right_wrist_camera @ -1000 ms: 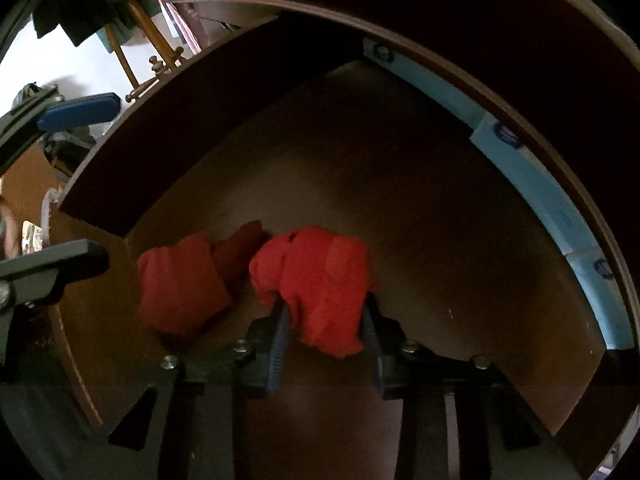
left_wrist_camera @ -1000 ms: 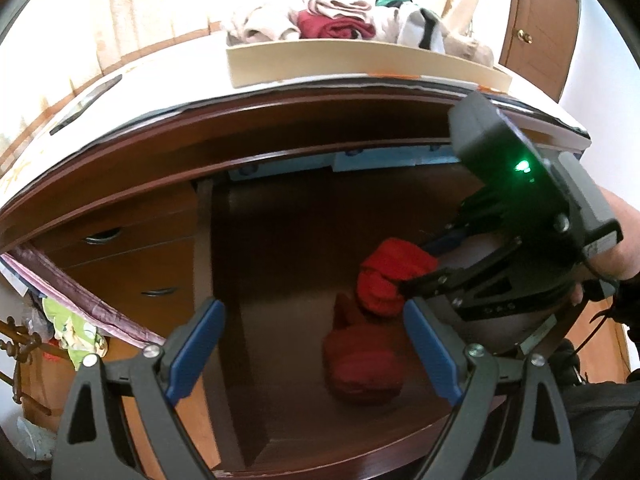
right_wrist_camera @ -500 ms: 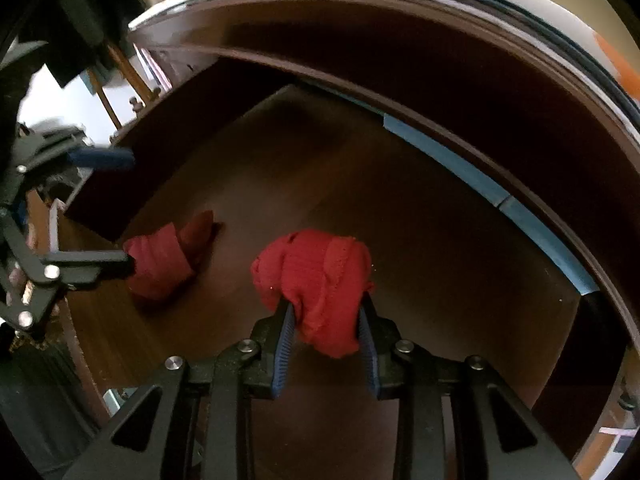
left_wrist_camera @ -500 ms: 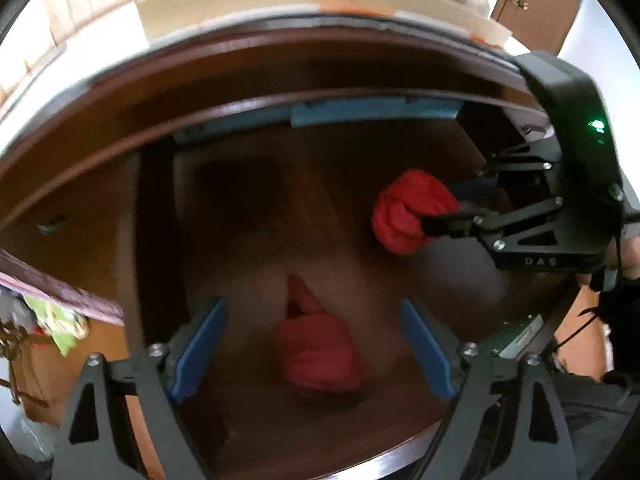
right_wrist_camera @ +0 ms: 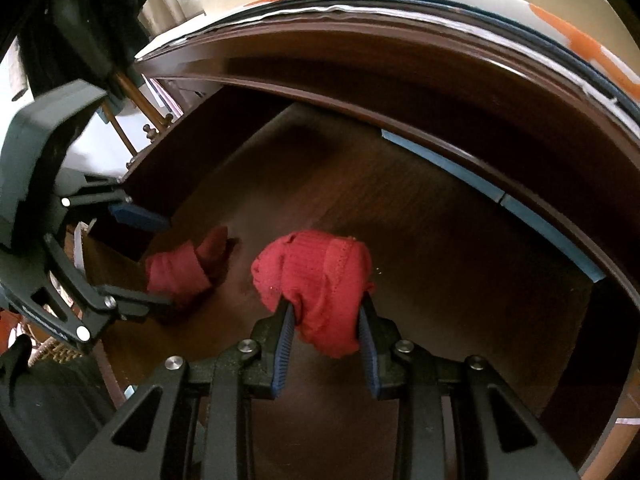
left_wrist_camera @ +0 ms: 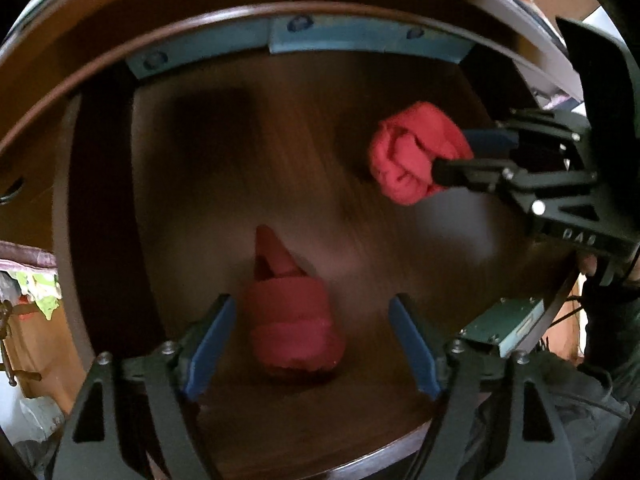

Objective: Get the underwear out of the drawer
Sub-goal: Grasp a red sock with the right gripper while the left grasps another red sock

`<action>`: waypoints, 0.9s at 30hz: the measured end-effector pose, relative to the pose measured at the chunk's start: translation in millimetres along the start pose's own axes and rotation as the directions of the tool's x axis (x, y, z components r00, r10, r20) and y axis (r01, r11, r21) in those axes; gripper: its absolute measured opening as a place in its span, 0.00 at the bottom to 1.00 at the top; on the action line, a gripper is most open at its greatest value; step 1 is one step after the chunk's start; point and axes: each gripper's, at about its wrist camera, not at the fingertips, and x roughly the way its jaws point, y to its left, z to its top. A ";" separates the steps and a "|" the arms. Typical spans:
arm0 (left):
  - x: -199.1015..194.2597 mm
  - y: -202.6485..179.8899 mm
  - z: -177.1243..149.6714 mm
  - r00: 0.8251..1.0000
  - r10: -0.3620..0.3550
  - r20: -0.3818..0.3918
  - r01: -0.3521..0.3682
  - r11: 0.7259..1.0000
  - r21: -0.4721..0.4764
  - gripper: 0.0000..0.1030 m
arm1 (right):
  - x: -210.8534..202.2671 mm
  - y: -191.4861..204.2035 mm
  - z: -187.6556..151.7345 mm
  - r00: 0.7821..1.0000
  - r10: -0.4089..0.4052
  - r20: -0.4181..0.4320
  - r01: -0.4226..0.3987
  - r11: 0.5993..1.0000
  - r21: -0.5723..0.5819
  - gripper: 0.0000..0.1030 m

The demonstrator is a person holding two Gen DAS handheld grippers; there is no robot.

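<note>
Inside the open drawer (left_wrist_camera: pixel 304 168), the left gripper (left_wrist_camera: pixel 310 344) pointed down over a rolled red underwear (left_wrist_camera: pixel 294 332) lying on the drawer floor, its long axis running away between the blue pads, jaws closing but not yet touching it. The right gripper (right_wrist_camera: pixel 326 340) (well apart, and farther from that roll) pinched a second red bundle (right_wrist_camera: pixel 316 284) clear of the wood.
</note>
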 end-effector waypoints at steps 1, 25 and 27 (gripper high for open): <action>2.2 -0.4 -0.4 1.000 0.000 -0.007 0.000 1.000 0.002 0.71 | 0.0 -1.7 0.3 1.000 0.005 0.000 -0.005 1.000 0.004 0.32; -13.1 8.9 -37.1 0.974 -0.003 0.225 0.008 1.000 -0.020 0.31 | -25.6 -1.9 -10.8 0.993 -0.012 0.120 0.011 1.000 0.010 0.32; -19.6 9.4 -38.5 0.963 0.033 0.267 -0.030 0.999 -0.013 0.31 | -29.1 0.6 -11.8 0.990 -0.029 0.136 0.029 1.000 0.002 0.32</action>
